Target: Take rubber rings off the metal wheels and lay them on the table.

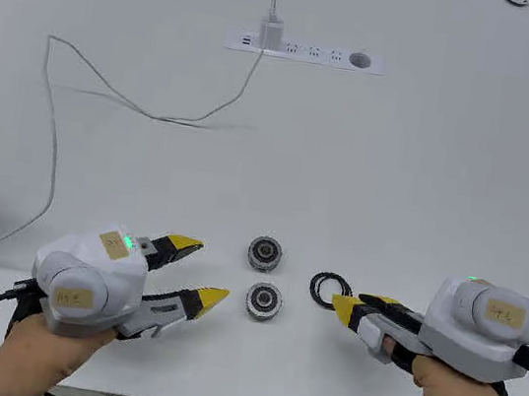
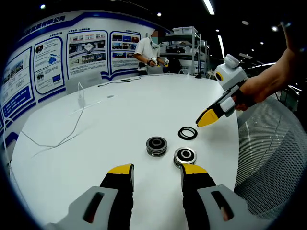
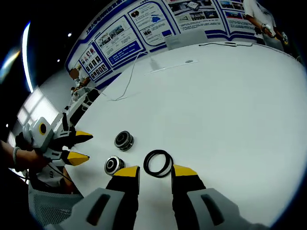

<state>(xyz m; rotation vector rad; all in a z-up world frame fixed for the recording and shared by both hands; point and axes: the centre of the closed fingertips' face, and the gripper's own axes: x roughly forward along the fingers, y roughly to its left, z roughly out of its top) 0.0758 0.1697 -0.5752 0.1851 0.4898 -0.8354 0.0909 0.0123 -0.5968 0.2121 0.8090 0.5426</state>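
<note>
Head view: the left gripper [image 1: 199,270] is hovering over the near edge of the table [image 1: 429,163]. Its jaws are gaping wide and holding nothing, and they are pointing toward two wheels. The far wheel [image 1: 264,253] is showing a dark rim. The near wheel [image 1: 264,301] is showing brighter metal. A black ring [image 1: 329,287] is lying flat just right of the wheels. The right gripper [image 1: 353,304] is reaching in from the right, its tips just beside the ring. A power strip [image 1: 306,52] and a cable [image 1: 110,95] are lying well back.

Left gripper view: the left gripper [image 2: 157,170] is standing wide open and empty. The near wheel [image 2: 185,155] is sitting just ahead of one jaw, and the far wheel [image 2: 157,145] beyond the gap. The ring [image 2: 187,132] is lying past them, with the right gripper [image 2: 208,117] tip just above it. A person [image 2: 146,50] is standing at the far side.

Right gripper view: the right gripper [image 3: 155,171] is standing partly open and gripping nothing. The ring [image 3: 159,163] is lying on the table right at the gap between the tips. The near wheel [image 3: 113,165] and far wheel [image 3: 123,140] are sitting to the left. The left gripper [image 3: 76,146] is pointing at them with its jaws apart.
</note>
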